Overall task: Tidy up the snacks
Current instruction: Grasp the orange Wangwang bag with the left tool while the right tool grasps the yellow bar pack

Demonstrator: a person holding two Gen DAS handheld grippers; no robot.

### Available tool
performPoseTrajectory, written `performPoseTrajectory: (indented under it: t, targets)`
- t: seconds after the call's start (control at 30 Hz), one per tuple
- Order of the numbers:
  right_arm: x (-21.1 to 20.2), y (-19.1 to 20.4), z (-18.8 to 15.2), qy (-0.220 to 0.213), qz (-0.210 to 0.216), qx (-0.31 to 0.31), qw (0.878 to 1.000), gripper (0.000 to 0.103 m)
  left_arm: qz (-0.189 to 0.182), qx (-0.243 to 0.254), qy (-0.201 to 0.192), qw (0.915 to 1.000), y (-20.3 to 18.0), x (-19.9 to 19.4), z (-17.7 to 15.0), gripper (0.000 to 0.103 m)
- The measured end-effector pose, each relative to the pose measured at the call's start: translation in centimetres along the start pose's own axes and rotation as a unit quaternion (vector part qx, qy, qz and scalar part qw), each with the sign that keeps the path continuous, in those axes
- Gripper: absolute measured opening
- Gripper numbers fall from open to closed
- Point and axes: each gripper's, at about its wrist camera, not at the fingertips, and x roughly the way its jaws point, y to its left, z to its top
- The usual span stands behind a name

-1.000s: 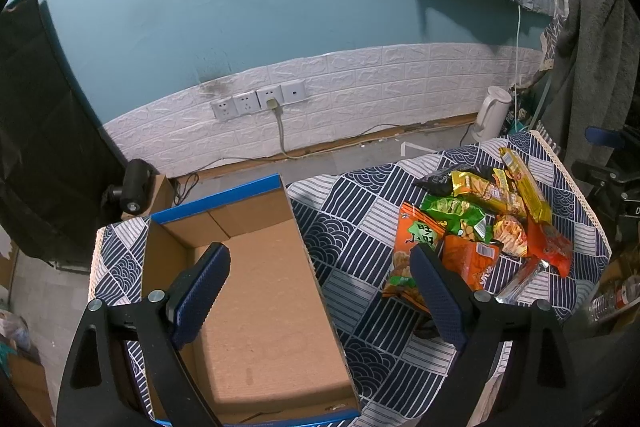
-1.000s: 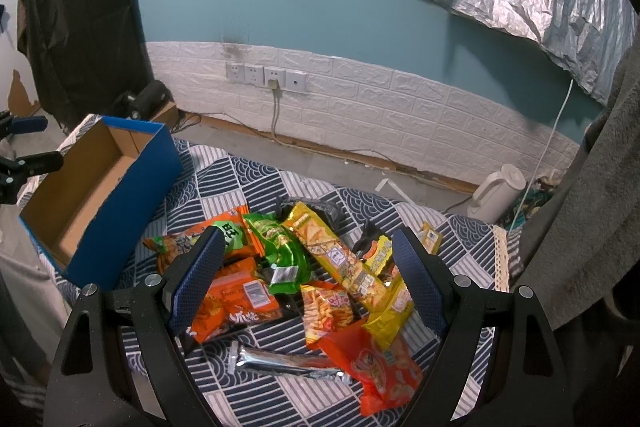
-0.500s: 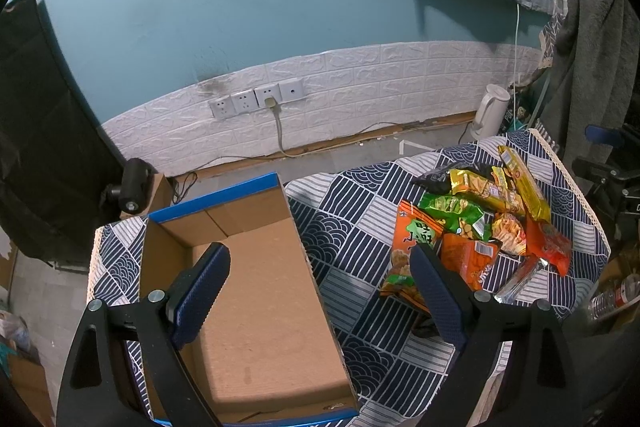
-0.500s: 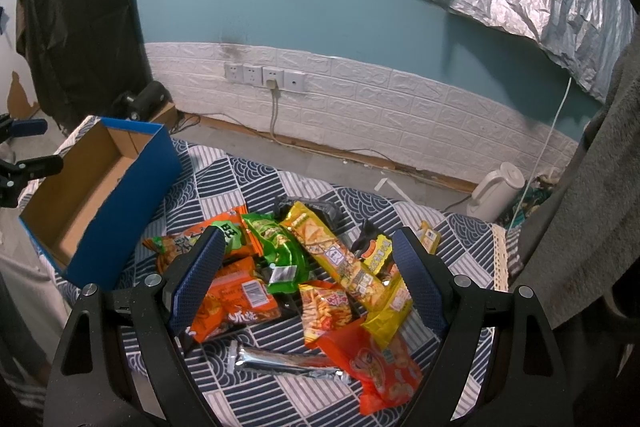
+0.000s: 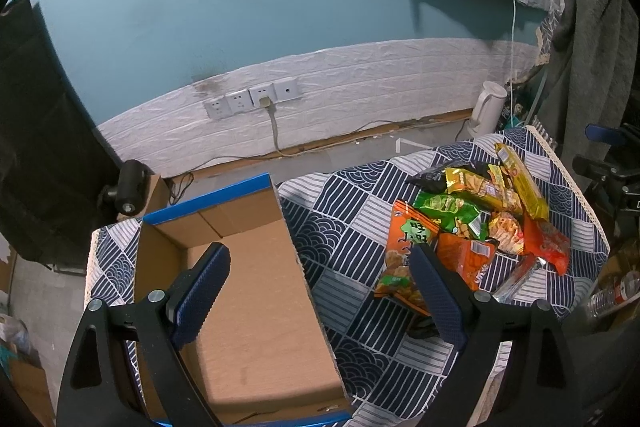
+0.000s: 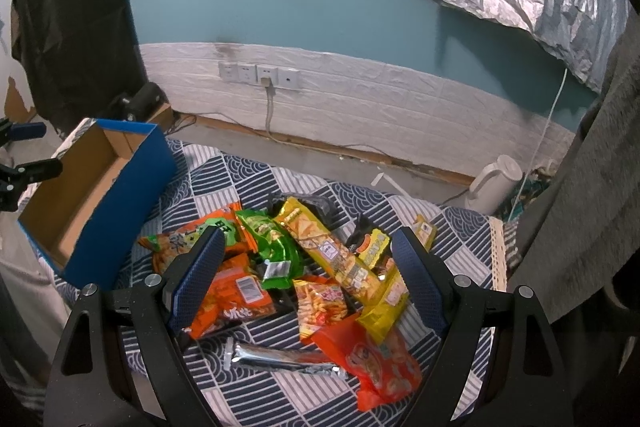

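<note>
Left side of table: blue cardboard box [image 5: 256, 291], top open, nothing inside, standing on the navy patterned tablecloth [image 5: 352, 239]. Left gripper [image 5: 320, 291] hangs above the box's right wall, jaws spread wide, nothing between them.

Centre to right: the snack pile [image 6: 304, 267] lies on the cloth, well apart from the box. Within it, left to right: orange packet with green label [image 6: 192, 239], orange-red packet [image 6: 236, 303], green bag [image 6: 272, 247], long yellow packet [image 6: 332, 255] lying across the others, small yellow pouch [image 6: 374, 245], red packet [image 6: 372, 359] nearest the front edge. A silver foil bar [image 6: 280, 357] lies alone in front of the pile.

Right gripper [image 6: 306, 271] hovers over the pile, jaws released wide, touching no packet.

Far right, on the floor: white kettle [image 6: 496, 183].
</note>
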Motion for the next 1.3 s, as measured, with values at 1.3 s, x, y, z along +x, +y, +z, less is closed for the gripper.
performPoseTrajectory:
  t: [1.3]
  targets:
    - [16.2, -14.8, -5.7, 0.189, -0.037, 0.194, 0.962, 0.084, -0.093, 0.023, 0.159, 0.9827, -5.9, 17.0, 1.5, 0.093]
